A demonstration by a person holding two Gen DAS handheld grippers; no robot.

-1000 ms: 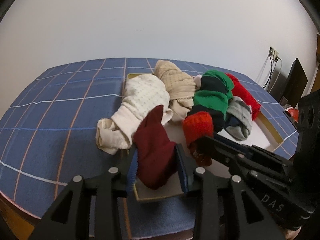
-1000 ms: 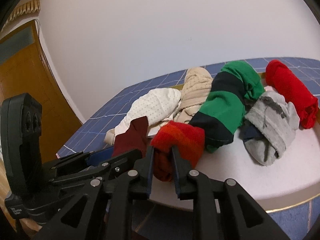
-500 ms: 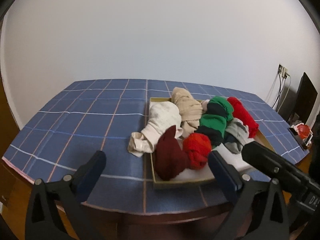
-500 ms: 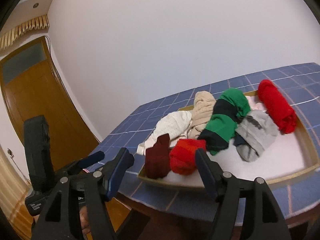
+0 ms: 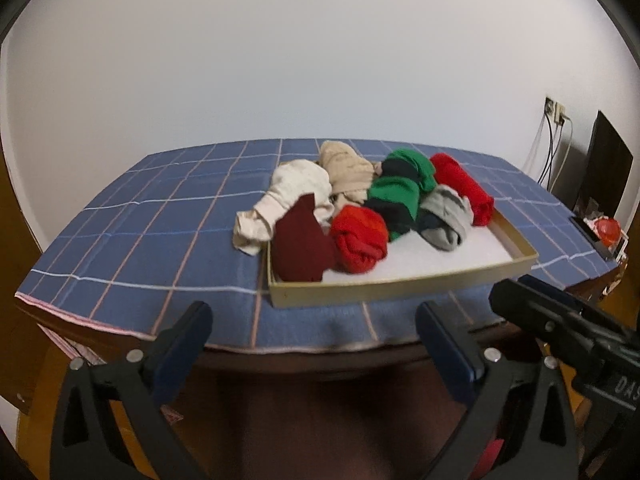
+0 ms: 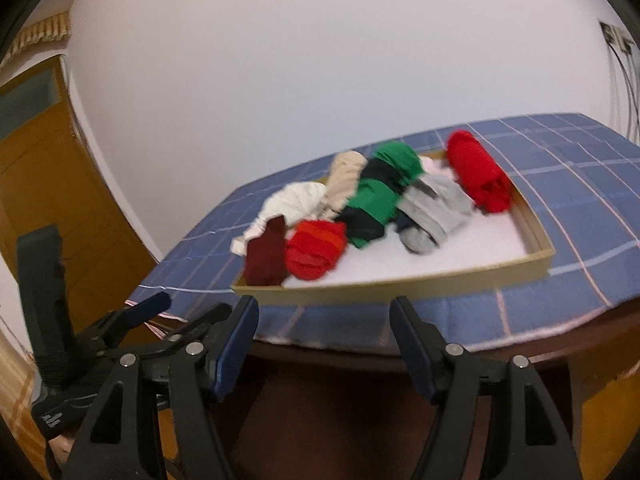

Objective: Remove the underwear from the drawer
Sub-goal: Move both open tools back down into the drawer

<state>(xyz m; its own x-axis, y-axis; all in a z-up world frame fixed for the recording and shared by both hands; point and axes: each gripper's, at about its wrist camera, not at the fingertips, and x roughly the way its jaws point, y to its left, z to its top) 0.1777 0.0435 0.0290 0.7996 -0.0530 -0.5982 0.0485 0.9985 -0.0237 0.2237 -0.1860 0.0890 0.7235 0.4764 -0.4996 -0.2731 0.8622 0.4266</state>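
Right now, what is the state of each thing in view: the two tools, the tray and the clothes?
Left tool: open, holds nothing.
Right tool: open, holds nothing.
Tray: on the table, still full of clothes.
Dark red piece: standing in the tray's near corner.
Cream piece: hanging over the tray's edge onto the blue cloth.

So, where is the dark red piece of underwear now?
In both wrist views the dark red piece stands in the near left corner of the drawer, touching the bright red-orange roll, the cream piece behind it.
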